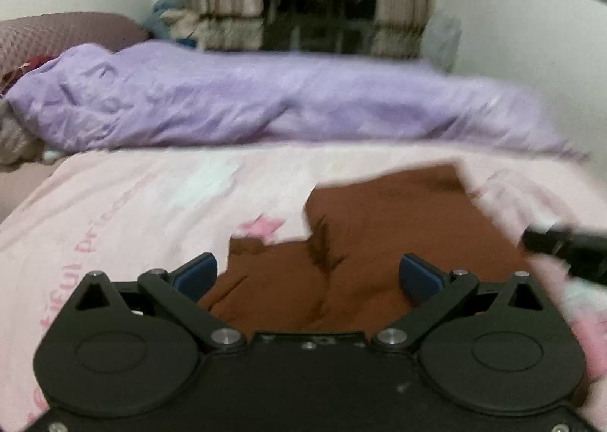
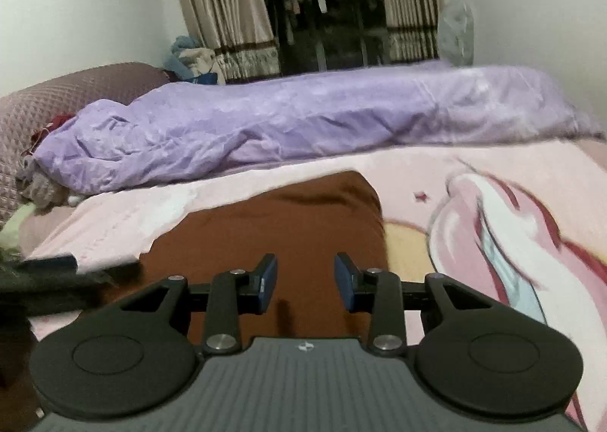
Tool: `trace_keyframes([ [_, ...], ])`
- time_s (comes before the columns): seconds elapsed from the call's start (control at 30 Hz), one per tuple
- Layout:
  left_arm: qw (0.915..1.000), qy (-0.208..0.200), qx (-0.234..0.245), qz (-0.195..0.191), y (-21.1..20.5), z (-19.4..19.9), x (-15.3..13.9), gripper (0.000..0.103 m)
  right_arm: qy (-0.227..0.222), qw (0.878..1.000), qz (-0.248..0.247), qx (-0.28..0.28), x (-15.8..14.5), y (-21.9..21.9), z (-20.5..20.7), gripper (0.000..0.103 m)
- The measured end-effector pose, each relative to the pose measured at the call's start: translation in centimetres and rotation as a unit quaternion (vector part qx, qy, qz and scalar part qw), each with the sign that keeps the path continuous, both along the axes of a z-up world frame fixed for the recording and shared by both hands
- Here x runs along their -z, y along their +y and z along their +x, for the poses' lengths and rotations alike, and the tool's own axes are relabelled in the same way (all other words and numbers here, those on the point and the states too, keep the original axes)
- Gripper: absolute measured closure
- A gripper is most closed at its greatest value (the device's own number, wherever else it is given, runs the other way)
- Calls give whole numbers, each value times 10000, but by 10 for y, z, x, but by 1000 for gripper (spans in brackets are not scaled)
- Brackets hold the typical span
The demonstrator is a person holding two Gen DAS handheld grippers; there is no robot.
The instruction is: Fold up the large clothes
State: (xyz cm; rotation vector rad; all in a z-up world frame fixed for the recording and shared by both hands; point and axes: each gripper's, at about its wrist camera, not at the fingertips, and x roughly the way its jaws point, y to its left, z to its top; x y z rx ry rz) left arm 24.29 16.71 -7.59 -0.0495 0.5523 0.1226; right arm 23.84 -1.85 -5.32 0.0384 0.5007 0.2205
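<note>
A brown garment [image 1: 379,227] lies on the pink printed bedspread [image 1: 114,212]; it also shows in the right wrist view [image 2: 288,227]. My left gripper [image 1: 308,274] is wide open and empty, just above the garment's near part. My right gripper [image 2: 305,284] is open and empty, low over the garment's near right part. The right gripper's black body [image 1: 561,246] shows at the right edge of the left wrist view, and the left gripper [image 2: 49,272] shows at the left edge of the right wrist view. The left wrist view is blurred.
A rumpled purple quilt [image 2: 303,120] lies across the far side of the bed. A mauve quilted headboard [image 2: 68,101] stands at the left. Curtains [image 2: 227,14] and a dark window are behind. White walls are on both sides. A pile of clothes [image 2: 189,56] sits by the headboard.
</note>
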Motion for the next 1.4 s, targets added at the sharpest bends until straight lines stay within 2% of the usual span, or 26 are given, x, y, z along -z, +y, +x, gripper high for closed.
trace_keyframes([
  [0.1, 9995, 235, -130, 144, 0, 20, 36, 0, 235, 9996, -127, 105, 26, 13, 28, 61],
  [0.2, 9998, 46, -171, -90, 5, 17, 50, 0, 138, 9992, -264, 248, 47, 16, 32, 60],
  [0.37, 9998, 156, 5, 92, 7, 21, 18, 0, 458, 9984, -260, 204, 17, 14, 37, 60],
  [0.5, 9995, -300, 32, 79, 6, 28, -17, 0, 79, 9996, 141, 252, -9, 8, 42, 59],
  [0.6, 9993, -335, 48, 182, 2, 45, -24, 0, 82, 9995, -57, 302, -8, 14, 61, 55],
  [0.7, 9991, -38, 142, 386, -7, 69, -2, 0, 616, 9975, -227, 272, 15, 21, 90, 55],
  [0.77, 9977, 465, 206, 452, -10, 85, 34, 0, 955, 9949, -129, 302, 37, 20, 103, 55],
  [0.83, 9984, 519, 158, 146, -6, 89, 47, 0, 1022, 9941, -85, 358, 46, 19, 106, 55],
  [0.9, 9985, 518, 186, -41, 2, 87, 40, 0, 1010, 9943, -49, 322, 44, 19, 104, 53],
  [1.0, 9983, 549, 215, 17, 2, 81, 37, 0, 1029, 9944, -90, 216, 44, 20, 102, 49],
  [1.07, 9987, 464, 226, 49, 6, 68, 22, 0, 930, 9956, -80, 46, 33, 13, 92, 46],
  [1.1, 9989, 400, 231, 40, 10, 64, 14, 0, 827, 9965, -104, -40, 27, 8, 83, 37],
  [1.13, 9992, 316, 230, 34, 19, 54, 4, 0, 722, 9972, -173, -105, 22, 3, 74, 20],
  [1.2, 9994, 310, 156, 48, 37, 35, -11, 0, 592, 9969, -365, -354, 18, -9, 59, 5],
  [1.27, 9992, 373, 8, 164, 57, 17, -20, 0, 648, 9953, -389, -602, 16, -21, 51, 5],
  [1.33, 9983, 560, -100, 147, 74, 0, -21, 0, 893, 9937, -78, -675, 15, -38, 48, 5],
  [1.4, 9964, 836, 72, 93, 79, -5, -14, 0, 1122, 9906, 191, -757, 14, -50, 48, 5],
])
